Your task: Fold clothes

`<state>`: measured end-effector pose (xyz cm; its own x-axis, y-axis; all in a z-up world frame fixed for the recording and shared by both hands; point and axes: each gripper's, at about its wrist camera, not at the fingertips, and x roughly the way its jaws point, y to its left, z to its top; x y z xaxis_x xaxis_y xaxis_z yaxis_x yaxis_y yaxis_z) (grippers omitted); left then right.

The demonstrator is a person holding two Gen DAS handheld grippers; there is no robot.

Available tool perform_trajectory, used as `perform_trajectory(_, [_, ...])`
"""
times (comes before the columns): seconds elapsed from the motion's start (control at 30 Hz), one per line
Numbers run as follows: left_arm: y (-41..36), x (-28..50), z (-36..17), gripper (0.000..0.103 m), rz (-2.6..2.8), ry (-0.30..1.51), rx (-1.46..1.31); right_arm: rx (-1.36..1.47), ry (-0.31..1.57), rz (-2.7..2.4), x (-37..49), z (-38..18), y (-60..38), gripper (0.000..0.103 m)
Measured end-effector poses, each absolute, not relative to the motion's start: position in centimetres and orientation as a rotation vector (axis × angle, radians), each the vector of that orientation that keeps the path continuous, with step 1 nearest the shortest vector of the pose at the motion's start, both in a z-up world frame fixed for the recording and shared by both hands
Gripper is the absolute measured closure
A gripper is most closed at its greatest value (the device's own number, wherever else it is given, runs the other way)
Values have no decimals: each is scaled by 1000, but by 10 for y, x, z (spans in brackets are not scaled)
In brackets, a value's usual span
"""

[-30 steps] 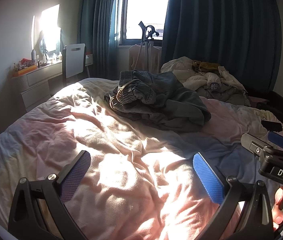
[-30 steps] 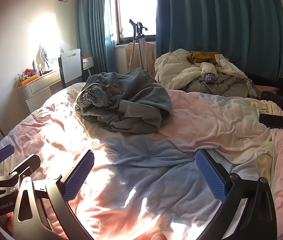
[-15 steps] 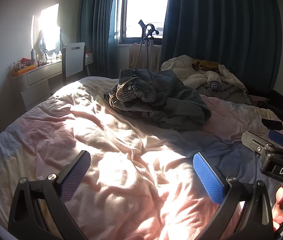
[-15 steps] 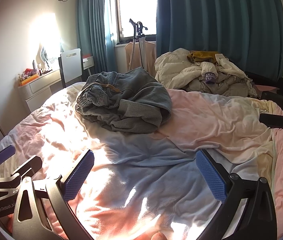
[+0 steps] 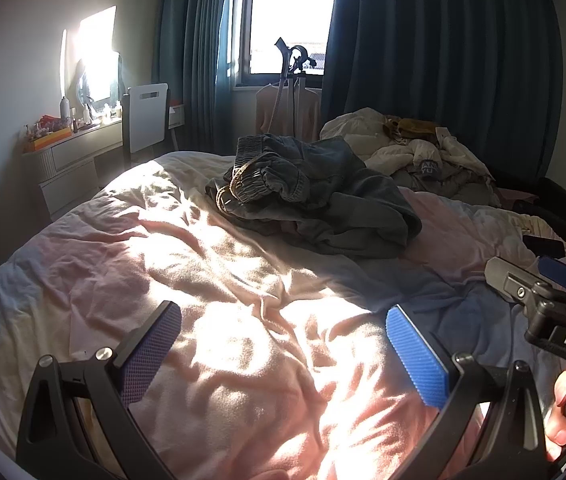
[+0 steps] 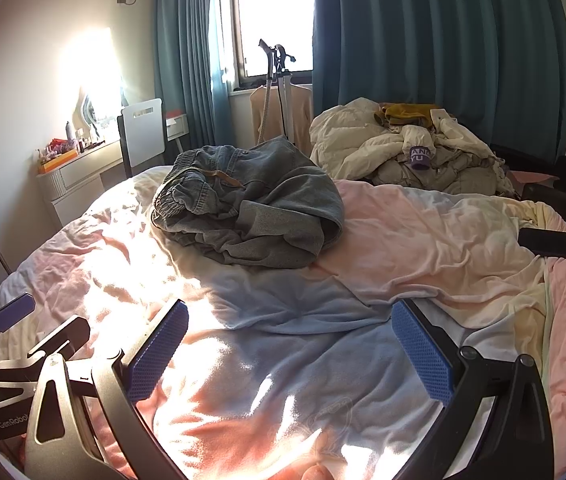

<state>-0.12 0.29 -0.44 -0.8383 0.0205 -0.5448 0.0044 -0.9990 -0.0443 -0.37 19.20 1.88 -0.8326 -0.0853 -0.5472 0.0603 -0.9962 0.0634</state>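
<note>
A crumpled heap of grey-blue denim clothes (image 5: 311, 200) lies in the middle of the bed; it also shows in the right wrist view (image 6: 251, 208). My left gripper (image 5: 283, 356) is open and empty, low over the pink bedding, well short of the heap. My right gripper (image 6: 289, 352) is open and empty over a light blue patch of the bedding (image 6: 283, 320). Part of the right gripper shows at the right edge of the left wrist view (image 5: 547, 300). Part of the left gripper shows at the left edge of the right wrist view (image 6: 15, 344).
A pile of cream and grey clothes (image 6: 411, 156) lies at the far side of the bed. A dark phone (image 6: 547, 242) lies on the bedding at the right. A desk (image 6: 83, 168) and white chair (image 6: 143, 132) stand at the left. Dark curtains (image 6: 443, 60) hang behind.
Both grippers have drifted very slightly; the view of the denim heap has barely shifted. Both stay open and empty.
</note>
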Motion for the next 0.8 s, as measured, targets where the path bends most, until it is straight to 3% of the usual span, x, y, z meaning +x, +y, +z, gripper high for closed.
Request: perform_trajectory(0.8, [3,-2,-2,0,2987,-68,-873,879,-81,-2933,-3,20,194,0])
